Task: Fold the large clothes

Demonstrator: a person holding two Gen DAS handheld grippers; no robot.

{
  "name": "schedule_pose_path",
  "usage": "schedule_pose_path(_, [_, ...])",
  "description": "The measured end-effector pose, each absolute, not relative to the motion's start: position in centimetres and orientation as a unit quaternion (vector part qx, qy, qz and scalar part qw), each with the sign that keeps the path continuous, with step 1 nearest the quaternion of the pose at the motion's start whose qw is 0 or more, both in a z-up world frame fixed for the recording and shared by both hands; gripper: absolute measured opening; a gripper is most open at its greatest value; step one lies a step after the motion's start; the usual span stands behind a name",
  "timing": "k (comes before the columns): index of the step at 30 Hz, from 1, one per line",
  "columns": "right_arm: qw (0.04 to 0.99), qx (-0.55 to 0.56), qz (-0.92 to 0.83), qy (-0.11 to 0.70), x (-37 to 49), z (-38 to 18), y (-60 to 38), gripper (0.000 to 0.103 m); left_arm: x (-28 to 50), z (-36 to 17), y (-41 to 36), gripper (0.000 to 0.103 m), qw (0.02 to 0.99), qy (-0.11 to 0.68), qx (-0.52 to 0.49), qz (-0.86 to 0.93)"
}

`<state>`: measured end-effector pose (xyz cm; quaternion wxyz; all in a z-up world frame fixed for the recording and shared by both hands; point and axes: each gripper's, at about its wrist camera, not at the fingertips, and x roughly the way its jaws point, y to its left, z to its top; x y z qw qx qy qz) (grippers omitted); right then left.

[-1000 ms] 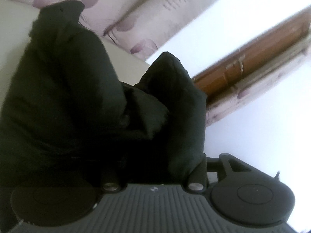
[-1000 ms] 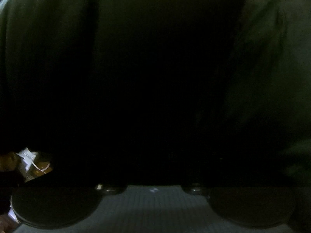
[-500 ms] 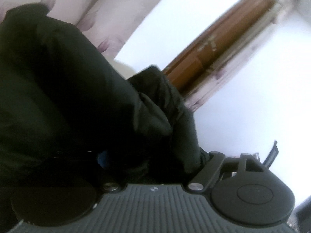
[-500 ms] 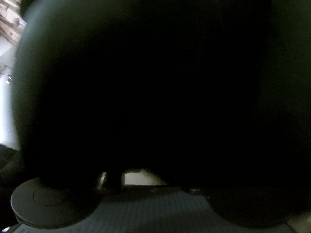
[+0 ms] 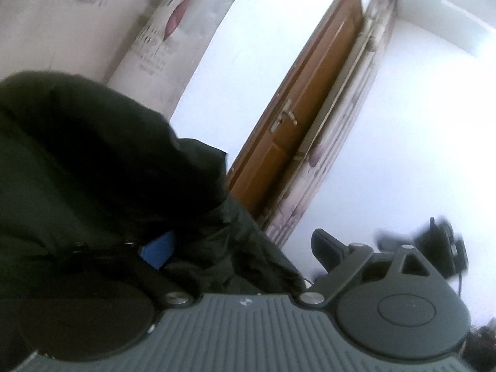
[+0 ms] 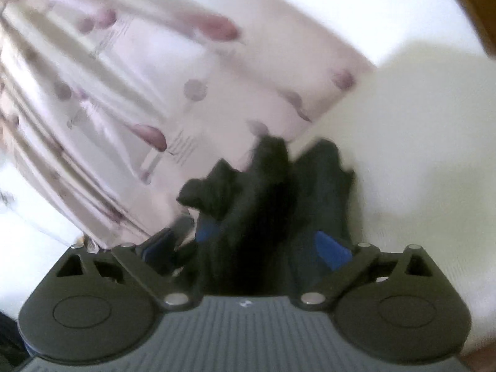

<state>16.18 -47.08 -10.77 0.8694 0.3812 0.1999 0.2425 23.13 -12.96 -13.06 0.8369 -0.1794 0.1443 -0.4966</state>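
Each camera sits just behind its own gripper and looks forward along the fingers. The left wrist view is tilted and faces a wooden door [image 5: 297, 142] at frame centre. The right wrist view faces a patterned curtain [image 6: 130, 93] in the upper left. Both views share the dark garment [image 5: 93, 170] [image 6: 263, 192], very near.

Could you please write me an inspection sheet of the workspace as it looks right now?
Surface: not in view.
Job's things: dark garment, bunched and lifted, held at both ends.
Clutter: blurred dark object at right, unidentifiable.
Grippers: left hand-held gripper, fabric draped over it, closure unclear; right hand-held gripper, fabric bunched between its blue pads.
Cables: nothing seen.
Surroundings: wooden door, floral curtain, white wall.
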Motion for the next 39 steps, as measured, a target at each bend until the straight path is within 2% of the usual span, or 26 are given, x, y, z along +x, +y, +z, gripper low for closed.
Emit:
schedule_pose_path(3, [0.885, 0.332, 0.236, 0.226, 20.6, -8.1, -43.7, 0.101, 21.9, -13.4, -12.7, 0.092, 0.844, 0.123, -0.179, -0.491])
schedule_pose_path(7, [0.881, 0.309, 0.248, 0.258, 25.3, -8.7, -40.2, 0.101, 20.1, -14.3, -11.4, 0.095, 0.853, 0.101, -0.193, -0.475])
schedule_pose_path(12, [0.887, 0.255, 0.272, 0.274, 25.7, -7.5, -37.8, 0.102, 18.1, -15.1, -11.4, 0.103, 0.864, 0.079, -0.189, -0.461])
schedule_pose_path(18, [0.911, 0.146, 0.239, 0.304, 27.2, -7.1, -34.8, 0.100, 16.0, -15.2, -10.7, 0.103, 0.873, 0.079, -0.184, -0.445])
schedule_pose_path(19, [0.917, 0.121, 0.227, 0.305, 27.2, -7.2, -34.4, 0.084, 15.5, -15.4, -10.5, 0.103, 0.875, 0.081, -0.188, -0.440])
schedule_pose_path(20, [0.922, 0.097, 0.216, 0.306, 27.4, -7.3, -33.7, 0.055, 15.2, -15.2, -10.3, 0.103, 0.876, 0.081, -0.190, -0.437])
schedule_pose_path(23, [0.935, 0.047, 0.192, 0.294, 27.1, -7.5, -32.6, 0.032, 13.6, -15.2, -9.0, 0.103, 0.880, 0.087, -0.195, -0.424])
schedule_pose_path(26, [0.950, -0.010, 0.174, 0.260, 25.7, -6.8, -31.4, 0.021, 12.5, -15.0, -7.2, 0.103, 0.889, 0.096, -0.200, -0.402])
schedule_pose_path(28, [0.958, -0.042, 0.166, 0.232, 24.6, -5.8, -31.1, 0.018, 12.0, -15.0, -5.9, 0.103, 0.893, 0.102, -0.214, -0.382])
schedule_pose_path(33, [0.967, -0.080, 0.142, 0.196, 23.4, -4.7, -31.6, 0.015, 11.9, -14.6, -4.2, 0.103, 0.905, 0.119, -0.226, -0.340])
schedule_pose_path(39, [0.970, -0.015, 0.113, 0.217, 24.0, -7.8, -35.5, 0.015, 11.9, -15.5, -2.8, 0.103, 0.912, 0.127, -0.244, -0.305])
